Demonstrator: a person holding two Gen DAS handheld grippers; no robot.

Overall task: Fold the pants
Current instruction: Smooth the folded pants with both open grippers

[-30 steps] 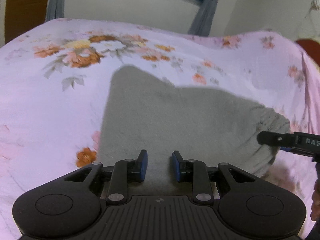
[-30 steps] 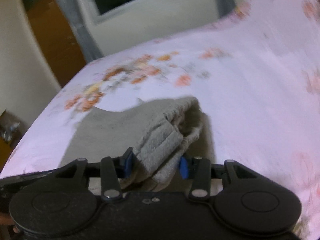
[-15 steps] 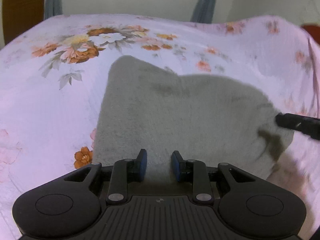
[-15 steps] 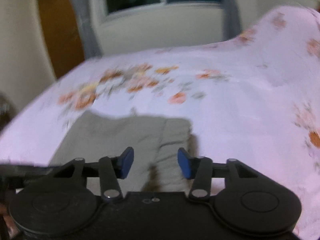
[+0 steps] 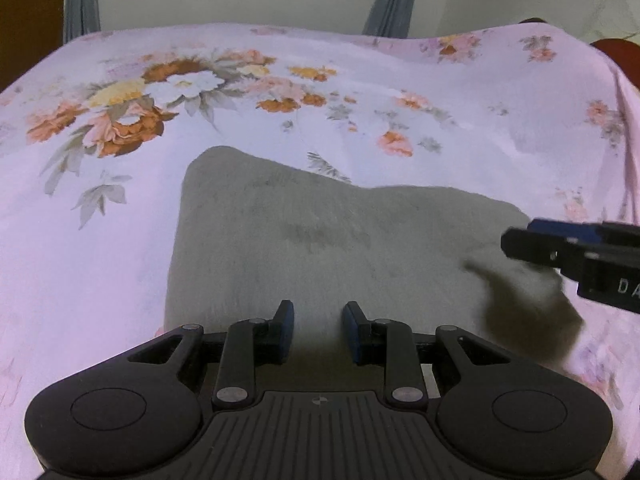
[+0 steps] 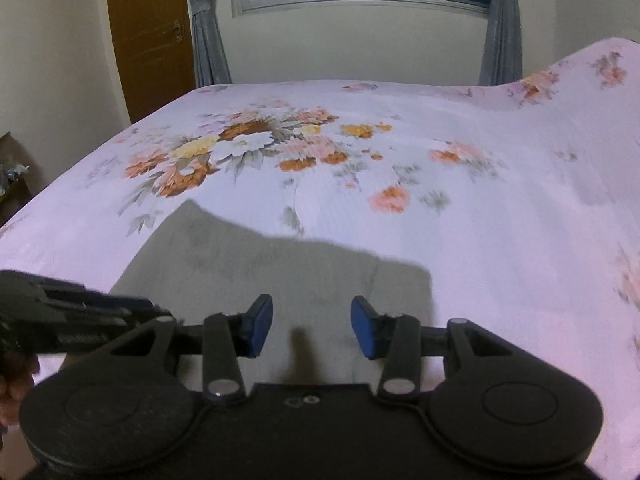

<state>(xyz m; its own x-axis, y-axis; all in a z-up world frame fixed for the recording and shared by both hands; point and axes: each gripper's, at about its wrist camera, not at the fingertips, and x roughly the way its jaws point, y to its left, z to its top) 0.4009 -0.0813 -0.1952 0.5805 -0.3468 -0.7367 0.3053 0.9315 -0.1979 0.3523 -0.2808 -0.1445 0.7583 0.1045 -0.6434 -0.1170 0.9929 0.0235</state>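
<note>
While both tongs hang apart and empty, left tongs and right tongs above near edge of pants, folded grey slab on bed: risk judged: careless regrip pinches top layer only, fold springs open.

My left gripper hangs low with jaws parted and empty; my right gripper, beside it, is spread wider, gripping nothing.
</note>
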